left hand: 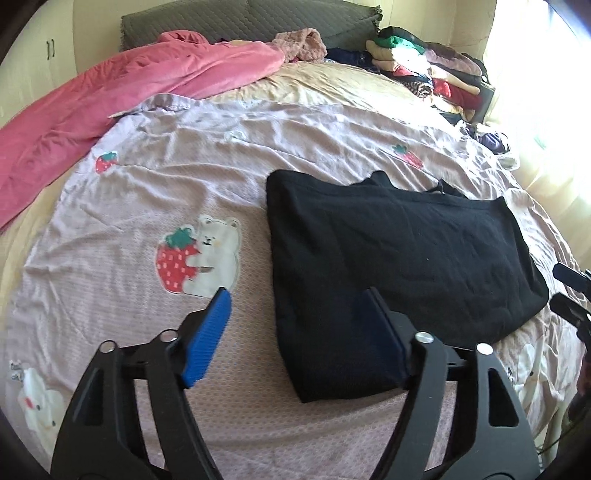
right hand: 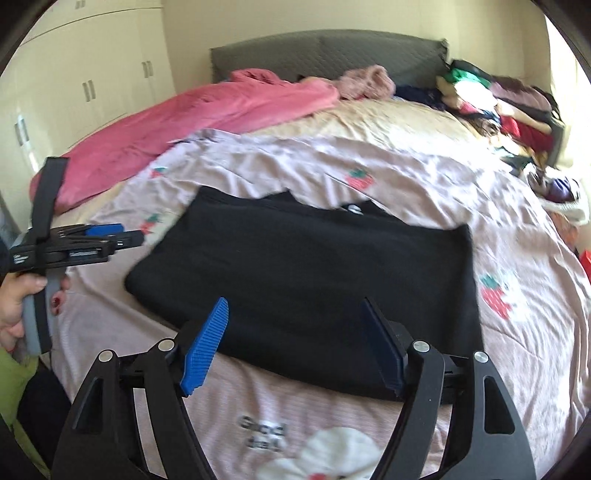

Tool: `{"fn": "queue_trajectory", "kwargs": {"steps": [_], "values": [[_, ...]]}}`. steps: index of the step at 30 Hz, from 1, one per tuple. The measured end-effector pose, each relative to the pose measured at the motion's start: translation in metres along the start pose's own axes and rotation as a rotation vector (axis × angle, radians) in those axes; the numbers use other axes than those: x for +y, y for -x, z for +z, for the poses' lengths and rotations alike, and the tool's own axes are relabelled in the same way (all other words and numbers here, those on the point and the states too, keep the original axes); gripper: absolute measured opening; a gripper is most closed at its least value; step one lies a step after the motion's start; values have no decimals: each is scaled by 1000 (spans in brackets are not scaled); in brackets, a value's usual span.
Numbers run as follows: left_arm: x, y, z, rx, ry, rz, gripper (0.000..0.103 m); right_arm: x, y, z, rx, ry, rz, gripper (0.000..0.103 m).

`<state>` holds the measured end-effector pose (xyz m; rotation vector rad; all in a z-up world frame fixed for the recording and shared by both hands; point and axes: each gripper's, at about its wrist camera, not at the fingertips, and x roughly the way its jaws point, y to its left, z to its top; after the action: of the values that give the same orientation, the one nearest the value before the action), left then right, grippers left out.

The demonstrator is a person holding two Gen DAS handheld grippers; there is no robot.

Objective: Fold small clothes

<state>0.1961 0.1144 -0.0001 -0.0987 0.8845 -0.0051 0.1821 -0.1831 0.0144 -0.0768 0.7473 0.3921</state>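
A black garment lies folded into a flat rectangle on the lilac strawberry-print sheet; it also shows in the right wrist view. My left gripper is open and empty, just above the garment's near left corner. My right gripper is open and empty, over the garment's near edge. The left gripper also shows side-on in the right wrist view, held in a hand at the garment's left end.
A pink blanket lies along the bed's far left. A heap of mixed clothes sits at the far right near a bright window. A grey headboard and cream wardrobes stand behind.
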Motion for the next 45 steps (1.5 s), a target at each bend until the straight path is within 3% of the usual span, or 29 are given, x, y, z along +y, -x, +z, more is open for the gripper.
{"fn": "queue_trajectory", "kwargs": {"steps": [3, 5, 22, 31, 45], "values": [[5, 4, 3, -5, 4, 15, 79, 22, 1, 8, -18, 51, 25, 74], [8, 5, 5, -7, 11, 17, 84, 34, 3, 11, -34, 76, 28, 90], [37, -5, 25, 2, 92, -6, 88, 124, -46, 21, 8, 253, 95, 90], [49, -16, 40, 2, 108, -8, 88, 149, -81, 12, 67, 298, 126, 90], [56, -66, 59, 61, 128, -48, 88, 174, -120, -6, 115, 389, 86, 90]]}}
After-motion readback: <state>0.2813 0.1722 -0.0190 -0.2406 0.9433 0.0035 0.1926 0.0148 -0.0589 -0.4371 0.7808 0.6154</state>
